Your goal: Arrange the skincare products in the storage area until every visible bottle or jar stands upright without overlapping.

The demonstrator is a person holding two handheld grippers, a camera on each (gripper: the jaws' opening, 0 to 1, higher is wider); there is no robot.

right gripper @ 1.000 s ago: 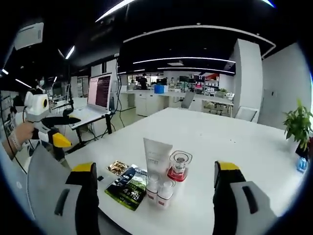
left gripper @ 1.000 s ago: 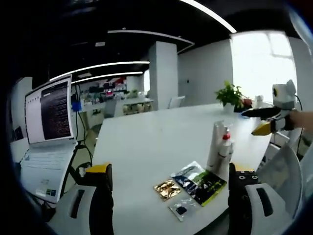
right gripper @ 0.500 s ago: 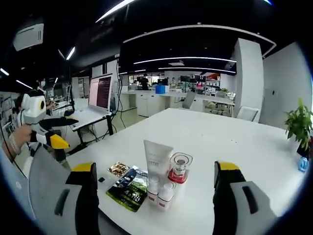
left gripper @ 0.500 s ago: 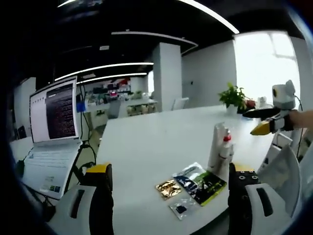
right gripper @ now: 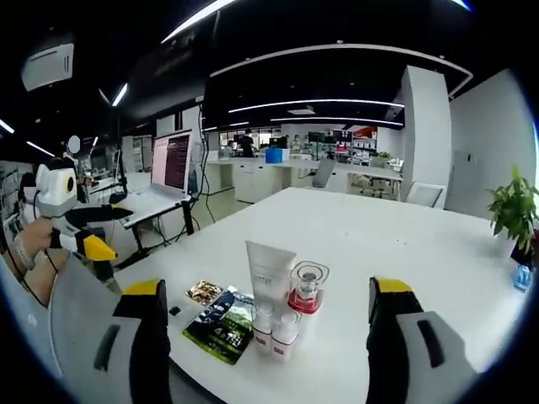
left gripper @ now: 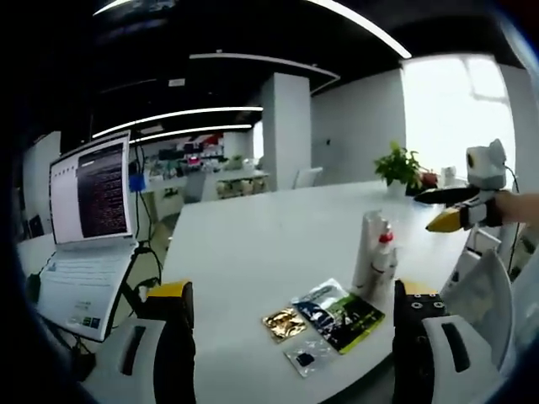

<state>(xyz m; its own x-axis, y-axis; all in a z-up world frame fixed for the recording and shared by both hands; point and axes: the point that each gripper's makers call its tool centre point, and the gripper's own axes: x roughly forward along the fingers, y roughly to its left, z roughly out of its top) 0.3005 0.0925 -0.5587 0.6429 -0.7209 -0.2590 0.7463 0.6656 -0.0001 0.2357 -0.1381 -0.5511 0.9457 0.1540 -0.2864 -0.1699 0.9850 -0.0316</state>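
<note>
A smooth white rectangular counter (right gripper: 396,244) was observed, matte and bare over most of its far surface. Near its front edge a cluster of skincare items was found upright: a tall white plastic tube (right gripper: 268,271), a clear glass jar with a red base (right gripper: 306,287) just beside it, and two small clear bottles with white caps (right gripper: 274,328) in front. A glossy dark green flat sachet (right gripper: 222,322), a small gold foil packet (right gripper: 203,291) and a small clear packet (left gripper: 305,358) were seen lying flat beside them, close to the edge. The left tongs (left gripper: 290,337) and right tongs (right gripper: 263,337) were held spread wide, empty, short of the counter. An open laptop (left gripper: 84,219) was noted well apart.
</note>
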